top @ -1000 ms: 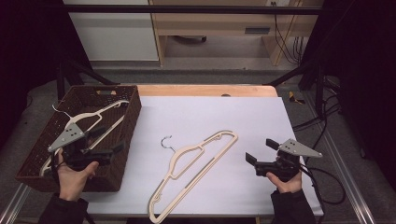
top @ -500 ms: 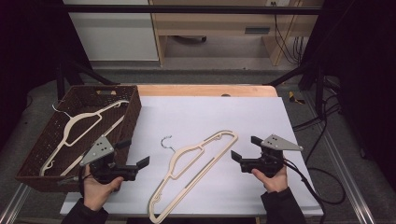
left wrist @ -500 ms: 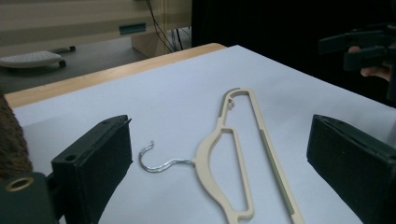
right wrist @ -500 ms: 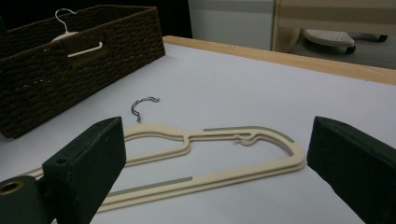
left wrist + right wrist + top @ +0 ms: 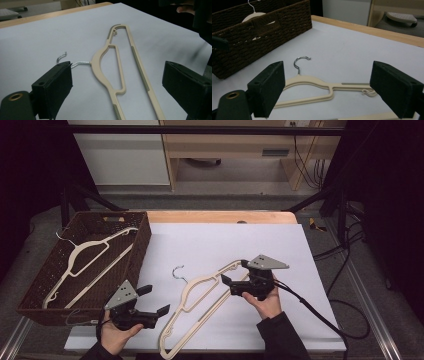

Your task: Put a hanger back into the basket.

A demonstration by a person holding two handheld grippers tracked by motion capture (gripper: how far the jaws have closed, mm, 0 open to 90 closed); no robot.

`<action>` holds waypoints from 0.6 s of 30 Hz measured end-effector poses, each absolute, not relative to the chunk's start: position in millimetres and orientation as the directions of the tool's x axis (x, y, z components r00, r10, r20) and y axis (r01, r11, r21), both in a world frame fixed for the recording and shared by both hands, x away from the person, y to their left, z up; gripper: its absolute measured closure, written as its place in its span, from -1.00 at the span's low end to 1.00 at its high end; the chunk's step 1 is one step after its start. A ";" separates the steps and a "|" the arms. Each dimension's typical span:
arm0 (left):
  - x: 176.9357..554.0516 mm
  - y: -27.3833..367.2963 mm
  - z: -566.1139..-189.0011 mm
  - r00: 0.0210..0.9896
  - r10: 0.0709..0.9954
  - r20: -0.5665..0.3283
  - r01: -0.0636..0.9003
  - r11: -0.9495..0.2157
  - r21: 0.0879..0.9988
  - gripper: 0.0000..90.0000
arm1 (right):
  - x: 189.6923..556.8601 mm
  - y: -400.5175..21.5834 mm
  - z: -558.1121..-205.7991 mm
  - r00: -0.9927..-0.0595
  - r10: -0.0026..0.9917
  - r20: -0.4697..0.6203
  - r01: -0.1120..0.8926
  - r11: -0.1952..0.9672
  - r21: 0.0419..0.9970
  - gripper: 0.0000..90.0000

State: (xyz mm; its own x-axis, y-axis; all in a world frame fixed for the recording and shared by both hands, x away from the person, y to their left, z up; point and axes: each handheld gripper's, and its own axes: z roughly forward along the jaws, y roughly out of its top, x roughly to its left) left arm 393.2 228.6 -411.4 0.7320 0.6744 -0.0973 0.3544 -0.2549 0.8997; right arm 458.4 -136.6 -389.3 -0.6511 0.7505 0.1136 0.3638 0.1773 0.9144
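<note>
Hanger lies flat on the white sheet of the desk, between my two hand-held grippers. My right hand-held gripper sits at the hanger's upper shoulder end, jaws wide and pointing toward the hook; in the right gripper view the hanger lies just ahead of and between the jaws, nothing pinched. Those jaws have just been closing a little, with no pad on the plastic that I can see. My left hand-held gripper is at the hanger's other side, low and near the lower arm, jaws wide apart and holding nothing. In the left gripper view the hanger runs up between the jaws, and its metal hook sits just beyond the left jaw tip.

Hard to read: the hook's shank passes behind that jaw tip, so I cannot tell whether they touch. The hanger's lower end runs off the bottom of both gripper views. From above, my right hand-held gripper covers part of the hanger's upper end.

Basket stands beyond my left hand-held gripper, with a second hanger inside.

Change since the earlier frame: my left hand-held gripper has come away from the basket toward the hanger; my right has moved in from the desk's edge to the shoulder end. Hanger itself unmoved.
</note>
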 end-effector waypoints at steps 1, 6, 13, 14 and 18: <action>392.6 229.2 -413.5 0.732 0.674 -0.106 0.361 -0.250 0.898 -0.79 | 460.4 -131.3 -389.6 -0.651 0.749 0.121 0.371 0.175 0.912 -0.67; 387.4 229.1 -420.4 0.735 0.672 -0.087 0.355 -0.272 0.894 -0.78 | 472.1 -108.7 -392.8 -0.668 0.737 0.104 0.381 0.219 0.898 -0.55; 384.9 228.6 -423.9 0.738 0.667 -0.102 0.364 -0.267 0.892 -0.77 | 487.3 -79.6 -400.7 -0.683 0.725 0.088 0.392 0.262 0.882 -0.47; 385.3 228.5 -425.5 0.739 0.665 -0.106 0.370 -0.269 0.889 -0.77 | 489.1 -75.4 -402.4 -0.683 0.724 0.097 0.402 0.262 0.877 -0.47; 384.3 227.1 -431.5 0.744 0.659 -0.111 0.381 -0.282 0.881 -0.75 | 498.7 -59.2 -411.2 -0.687 0.721 0.084 0.415 0.295 0.861 -0.40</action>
